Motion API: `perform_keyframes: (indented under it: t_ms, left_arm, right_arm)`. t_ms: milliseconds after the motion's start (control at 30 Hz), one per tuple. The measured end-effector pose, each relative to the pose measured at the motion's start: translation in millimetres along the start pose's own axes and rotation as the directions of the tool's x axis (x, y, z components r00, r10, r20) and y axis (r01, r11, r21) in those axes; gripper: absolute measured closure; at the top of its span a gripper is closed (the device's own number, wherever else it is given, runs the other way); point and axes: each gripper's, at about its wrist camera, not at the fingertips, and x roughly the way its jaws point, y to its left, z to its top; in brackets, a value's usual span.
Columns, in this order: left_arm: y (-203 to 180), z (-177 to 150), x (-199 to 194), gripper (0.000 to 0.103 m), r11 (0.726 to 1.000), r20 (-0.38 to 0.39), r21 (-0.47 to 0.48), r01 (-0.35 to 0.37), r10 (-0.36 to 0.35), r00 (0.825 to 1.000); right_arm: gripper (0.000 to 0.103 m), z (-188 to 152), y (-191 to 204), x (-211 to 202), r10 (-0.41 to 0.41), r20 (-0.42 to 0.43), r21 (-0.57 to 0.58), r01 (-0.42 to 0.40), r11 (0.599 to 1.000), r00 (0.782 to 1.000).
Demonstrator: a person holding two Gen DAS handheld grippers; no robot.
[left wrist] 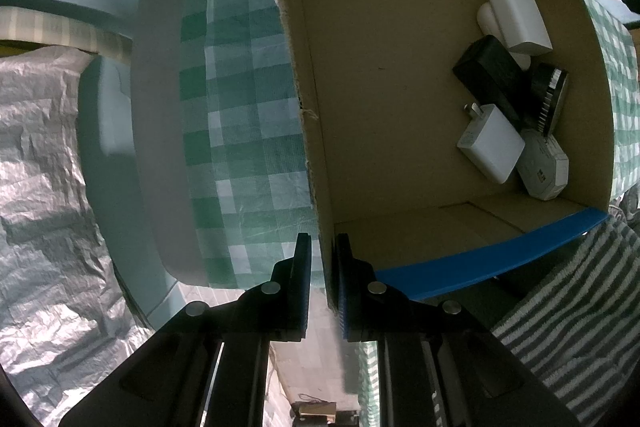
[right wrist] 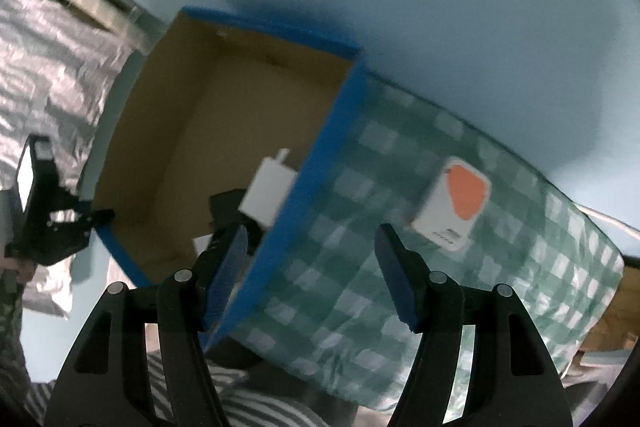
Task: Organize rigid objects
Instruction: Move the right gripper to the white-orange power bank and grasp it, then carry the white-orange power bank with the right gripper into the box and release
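Left gripper (left wrist: 323,251) is clamped on the near wall of the cardboard box (left wrist: 400,67), pads pressing either side — inside, at the far right, lie a white charger (left wrist: 491,143), a black block (left wrist: 493,79) and other small devices; their print is too small to read. Right gripper (right wrist: 310,247) stands parted and holds nothing, hovering over the box's blue edge (right wrist: 312,163), with a white-and-orange device (right wrist: 452,201) on the checked cloth (right wrist: 400,267) just beyond its right finger — lettering blurred.

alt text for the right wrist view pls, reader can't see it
The right gripper, fingers apart and holding nothing, hangs over the blue-edged wall of an open cardboard box on a green checked cloth. A white device with an orange patch lies on the cloth outside the box; a white charger lies inside. The image is motion-blurred.
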Motion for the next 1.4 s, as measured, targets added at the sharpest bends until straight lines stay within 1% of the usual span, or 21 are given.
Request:
perform_keyframes:
  t_ms: [133, 267, 300, 433, 633, 700, 767, 867, 933, 1167, 1233, 1267, 1300, 1400]
  left_arm:
    - [0, 0, 0, 0.090, 1.000, -0.002, 0.000, 0.001, -0.001, 1.000]
    - [1, -1, 0, 0.090, 1.000, -0.004, 0.000, 0.003, -0.003, 1.000]
    - [2, -1, 1, 0.090, 1.000, -0.005, 0.000, 0.003, -0.003, 1.000]
    - [2, -2, 1, 0.090, 1.000, -0.007, -0.001, 0.003, -0.003, 1.000]
    - [5, -2, 1, 0.090, 1.000, -0.011, -0.009, 0.008, -0.008, 1.000]
    - [6, -1, 2, 0.090, 1.000, -0.013, -0.012, 0.009, -0.009, 1.000]
    - [6, -1, 2, 0.090, 1.000, -0.014, -0.016, 0.011, -0.011, 1.000]
    - [7, -1, 3, 0.090, 1.000, -0.017, -0.019, 0.013, -0.013, 1.000]
    - [7, 0, 3, 0.090, 1.000, -0.018, -0.020, 0.013, -0.013, 1.000]
    - [7, 1, 3, 0.090, 1.000, -0.021, -0.023, 0.015, -0.015, 1.000]
    - [7, 1, 3, 0.090, 1.000, -0.022, -0.024, 0.015, -0.015, 1.000]
    - [7, 1, 3, 0.090, 1.000, -0.023, -0.024, 0.014, -0.015, 1.000]
    - [7, 1, 3, 0.090, 1.000, -0.023, -0.022, 0.013, -0.013, 1.000]
    - [8, 0, 4, 0.090, 1.000, -0.024, -0.020, 0.011, -0.012, 1.000]
  right_arm:
    - [0.036, 3, -22, 1, -0.029, -0.006, 0.031, 0.029, 0.999, 1.000]
    - [0.028, 6, -49, 10, -0.056, -0.021, 0.082, 0.058, 0.995, 0.998]
    - [0.028, 6, -55, 14, -0.061, -0.028, 0.096, 0.063, 0.993, 0.998]
    - [0.028, 8, -83, 36, -0.087, -0.068, 0.159, 0.097, 0.983, 0.994]
    - [0.028, 9, -125, 76, -0.075, -0.125, 0.302, 0.110, 0.947, 0.989]
    - [0.028, 10, -132, 84, -0.089, -0.128, 0.317, 0.125, 0.940, 0.988]
    - [0.028, 11, -136, 89, -0.082, -0.122, 0.333, 0.119, 0.935, 0.989]
    - [0.028, 13, -142, 98, -0.097, -0.137, 0.350, 0.140, 0.926, 0.986]
    - [0.028, 15, -146, 104, -0.087, -0.140, 0.366, 0.133, 0.921, 0.986]
    - [0.028, 16, -153, 125, -0.107, -0.186, 0.378, 0.172, 0.910, 0.977]
    - [0.028, 17, -152, 127, -0.119, -0.179, 0.374, 0.180, 0.910, 0.977]
    - [0.030, 17, -151, 128, -0.127, -0.182, 0.369, 0.187, 0.911, 0.975]
    - [0.035, 18, -150, 128, -0.137, -0.184, 0.359, 0.197, 0.912, 0.973]
    - [0.038, 20, -141, 129, -0.153, -0.190, 0.327, 0.210, 0.921, 0.970]
